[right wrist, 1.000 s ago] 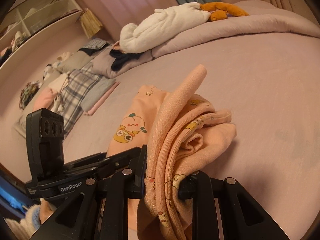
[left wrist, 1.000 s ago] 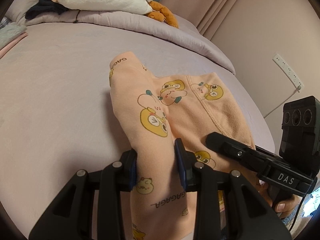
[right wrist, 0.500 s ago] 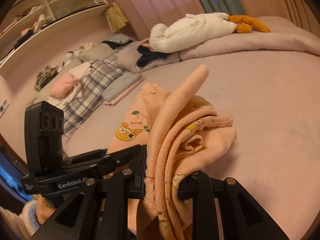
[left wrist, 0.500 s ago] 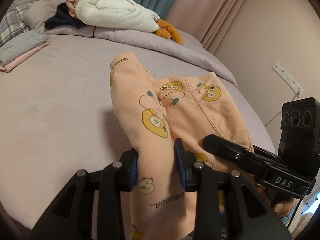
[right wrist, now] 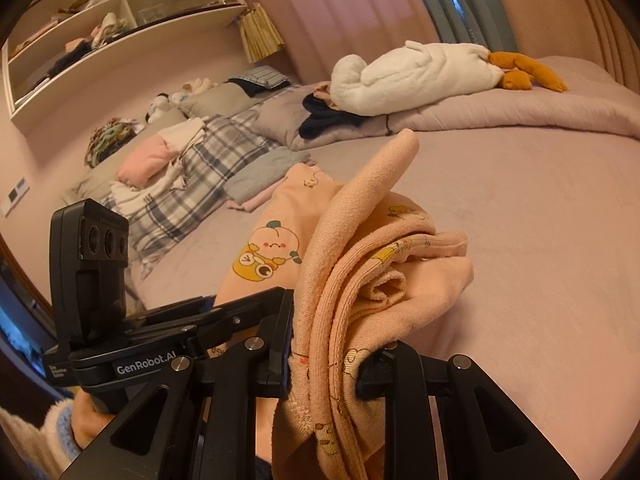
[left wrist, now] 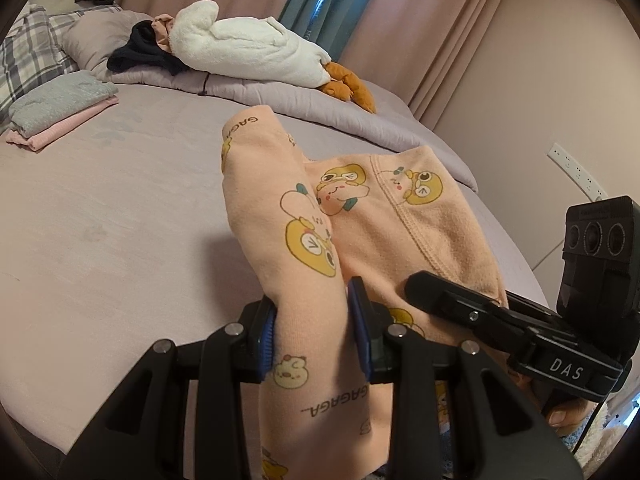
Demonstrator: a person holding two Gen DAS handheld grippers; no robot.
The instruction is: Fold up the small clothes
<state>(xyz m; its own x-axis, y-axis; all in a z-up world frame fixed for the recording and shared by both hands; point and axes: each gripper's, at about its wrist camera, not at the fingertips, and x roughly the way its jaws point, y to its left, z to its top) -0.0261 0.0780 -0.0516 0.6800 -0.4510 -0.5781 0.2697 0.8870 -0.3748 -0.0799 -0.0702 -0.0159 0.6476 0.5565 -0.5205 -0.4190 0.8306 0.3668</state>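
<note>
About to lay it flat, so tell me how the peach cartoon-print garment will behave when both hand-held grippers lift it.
Likely floppy: the peach garment sags and bunches between the left hand-held gripper and right hand-held gripper. Probably light. Its fleecy knit looks grippy, so slipping seems unlikely.

bed (left wrist: 100, 208) mauve | curtains (left wrist: 420, 32) pink | shelf (right wrist: 120, 12) white

Ahead of my fingers the bed (left wrist: 100, 216) lies open, a broad bare stretch of sheet on both sides. At its far edge the rolled duvet (right wrist: 520, 116) and white plush goose (left wrist: 248, 54) block the way. To the left, a folded clothes stack (left wrist: 60, 110) and plaid bedding (right wrist: 192, 184) take up room.
</note>
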